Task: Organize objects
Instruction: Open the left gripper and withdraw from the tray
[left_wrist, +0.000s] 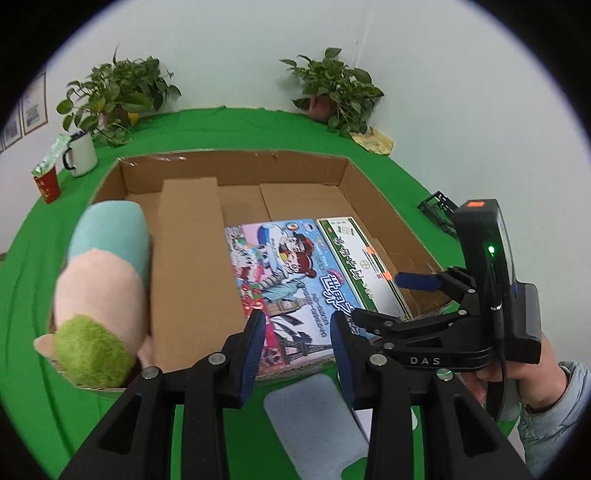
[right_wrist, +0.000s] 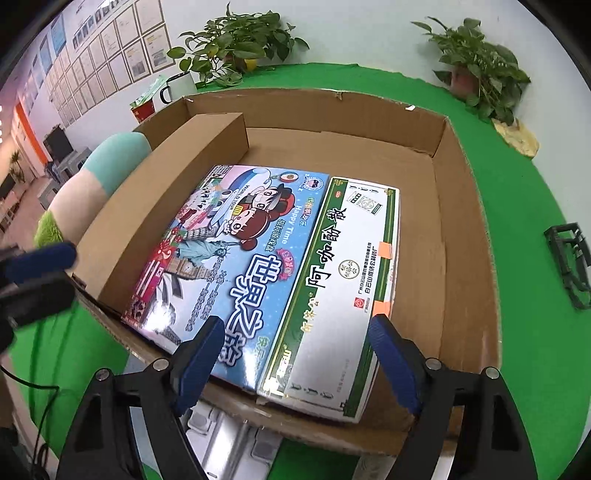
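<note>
On the green bench (right_wrist: 524, 206) stands an open carton (right_wrist: 465, 206), and two flat boxes lie side by side on its floor, touching along their long edges. Their long axes run from the near wall toward the far wall. On the game box (right_wrist: 229, 251), the left one, I can read "WORLD TOUR" and "Happy Time" beside large Chinese characters, cartoon children, a plane and landmark drawings. The white box (right_wrist: 351, 280) with a green border carries Chinese lettering and two orange tape tabs on its right edge; its near end rests against the carton's near wall. Both titles read along the long axis.

A plush toy (left_wrist: 103, 291), teal, pink and green, leans at the carton's left wall, its green end nearest.

The left gripper (left_wrist: 297, 354) hovers over the near wall, jaws apart, holding nothing. The right gripper (right_wrist: 295, 365), marked "DAS" in the left view, is also spread wide and empty, above the boxes' near ends.
</note>
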